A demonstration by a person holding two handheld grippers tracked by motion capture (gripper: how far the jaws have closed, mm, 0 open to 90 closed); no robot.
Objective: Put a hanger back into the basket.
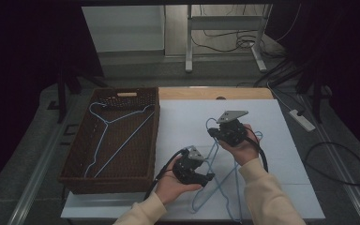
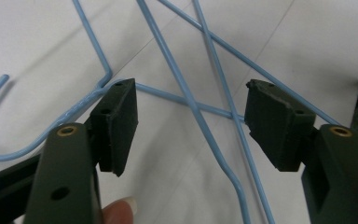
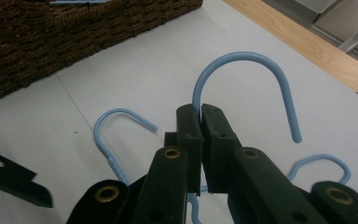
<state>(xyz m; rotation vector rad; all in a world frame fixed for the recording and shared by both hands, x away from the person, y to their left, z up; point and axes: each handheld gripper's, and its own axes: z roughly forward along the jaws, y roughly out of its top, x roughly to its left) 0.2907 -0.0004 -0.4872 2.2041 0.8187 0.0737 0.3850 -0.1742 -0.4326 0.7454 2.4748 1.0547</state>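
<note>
Pinching blue hanger hook (image 3: 242, 70), right claw (image 3: 200, 109); left claw (image 2: 191, 121) agape.

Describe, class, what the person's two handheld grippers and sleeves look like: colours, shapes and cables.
Both the left gripper and the right gripper have black bodies, each topped by a grey three-cornered plate and trailing a black cable. Their jaws are dark, with brass-coloured rivets and flat black pads. The sleeves are cream.

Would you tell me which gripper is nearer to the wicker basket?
Left. The left gripper hovers open over the blue hangers, just right of the wicker basket; the right gripper, clamped on a hanger hook, sits farther right.
</note>
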